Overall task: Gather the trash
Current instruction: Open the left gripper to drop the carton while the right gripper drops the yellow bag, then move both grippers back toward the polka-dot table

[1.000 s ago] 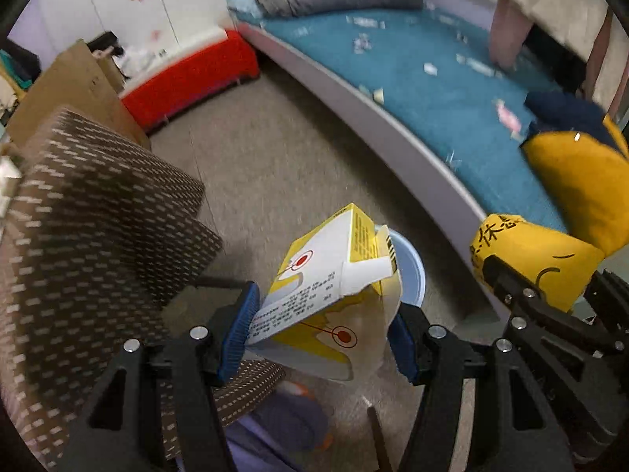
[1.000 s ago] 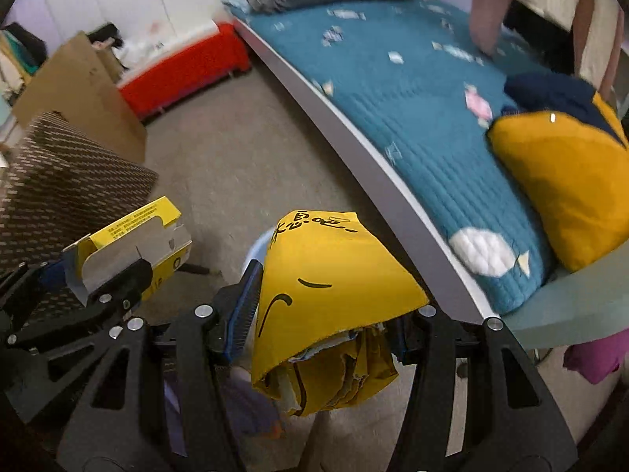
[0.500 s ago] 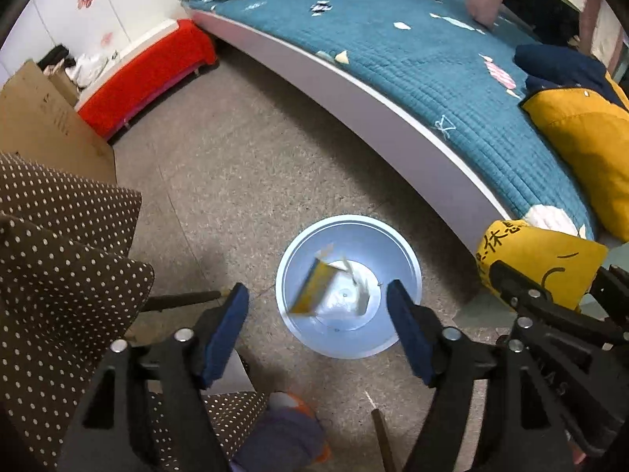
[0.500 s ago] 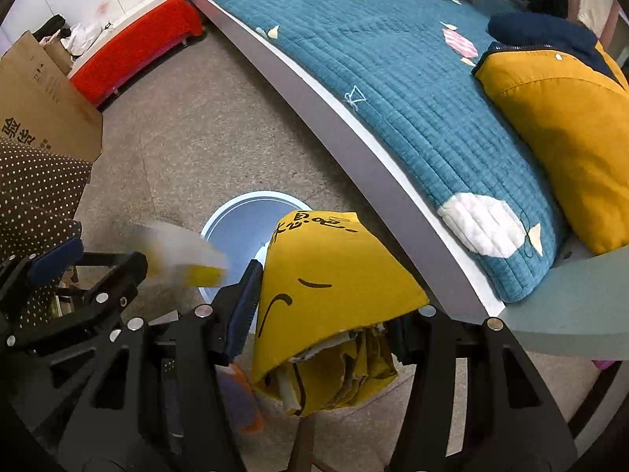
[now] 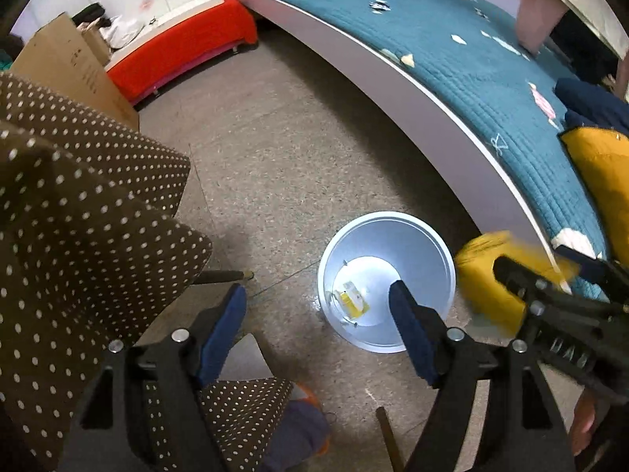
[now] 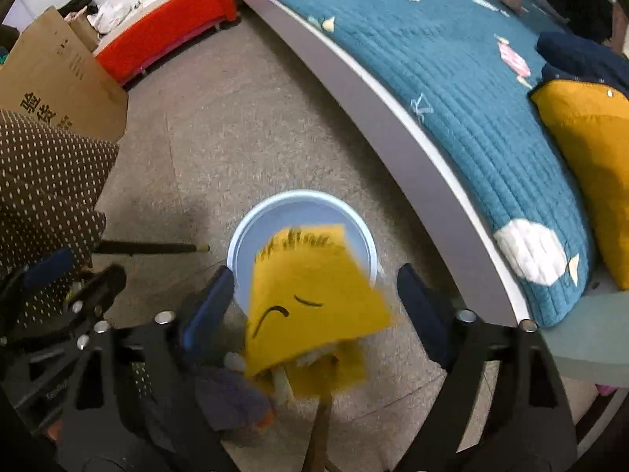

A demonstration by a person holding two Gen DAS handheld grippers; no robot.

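Note:
A pale blue trash bin [image 5: 387, 236] stands on the floor beside the bed; it also shows in the right wrist view [image 6: 302, 206]. A small yellow-and-white carton [image 5: 351, 301] lies at its bottom. My left gripper [image 5: 317, 320] is open and empty above the bin's left side. My right gripper [image 6: 310, 297] is open, its fingers apart from the blurred yellow paper bag [image 6: 310, 299] that hangs loose between them over the bin. The bag also shows in the left wrist view [image 5: 495, 275].
A bed with a teal quilt [image 5: 452, 59] and grey frame runs along the right. A yellow cushion [image 6: 589, 149] lies on it. A brown polka-dot chair [image 5: 78, 216] is at left, a cardboard box [image 6: 51, 70] and red bench [image 5: 184, 51] behind.
My left gripper opened and its yellow carton fell into the bin. My right gripper has now opened too, and the yellow bag is blurred and slipping down between the fingers.

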